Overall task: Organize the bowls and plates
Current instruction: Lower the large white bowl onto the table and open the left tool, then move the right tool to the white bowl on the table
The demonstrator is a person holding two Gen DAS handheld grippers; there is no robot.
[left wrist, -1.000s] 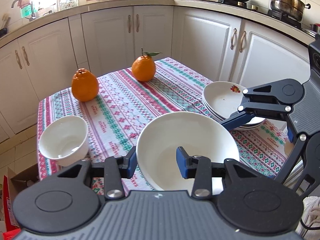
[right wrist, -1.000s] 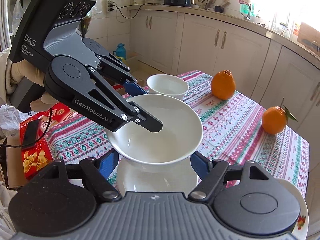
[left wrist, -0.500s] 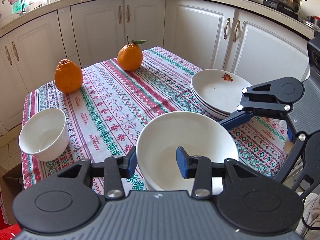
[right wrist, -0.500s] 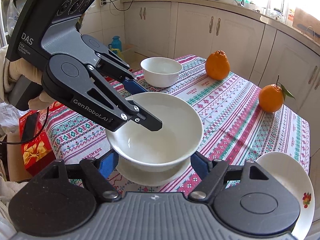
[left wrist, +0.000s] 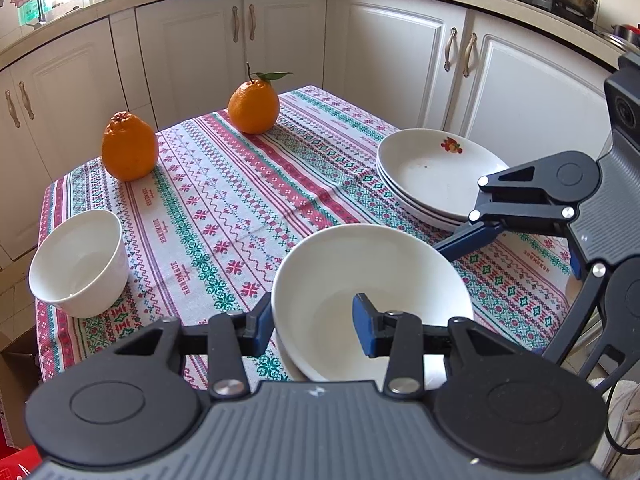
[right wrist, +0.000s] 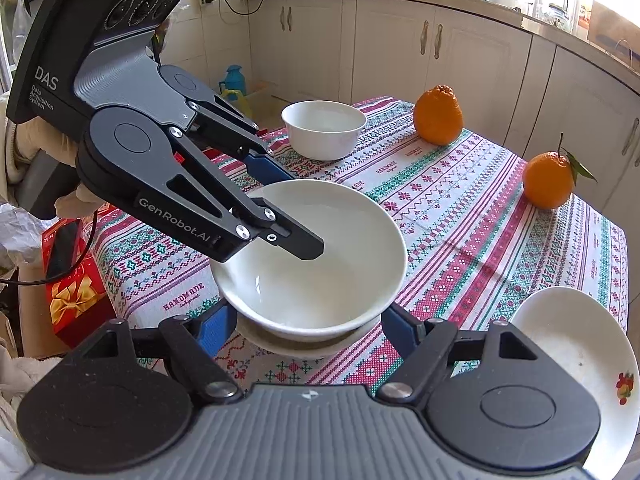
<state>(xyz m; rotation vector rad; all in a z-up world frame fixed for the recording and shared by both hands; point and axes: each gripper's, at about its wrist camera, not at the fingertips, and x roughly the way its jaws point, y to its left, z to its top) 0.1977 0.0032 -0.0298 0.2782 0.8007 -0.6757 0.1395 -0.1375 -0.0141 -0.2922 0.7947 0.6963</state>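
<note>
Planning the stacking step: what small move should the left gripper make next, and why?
Probably open the left gripper: its fingers clamp the rim of the big bowl, which already appears nested in the bowl beneath on the table, while the open right gripper straddles the pair.

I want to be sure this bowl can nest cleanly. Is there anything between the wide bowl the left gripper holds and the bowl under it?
Nothing visible. The left gripper pinches the wide bowl's rim directly above the lower bowl; only a thin gap shows between them. The right gripper is open, its fingers flanking both bowls, not between them.
</note>
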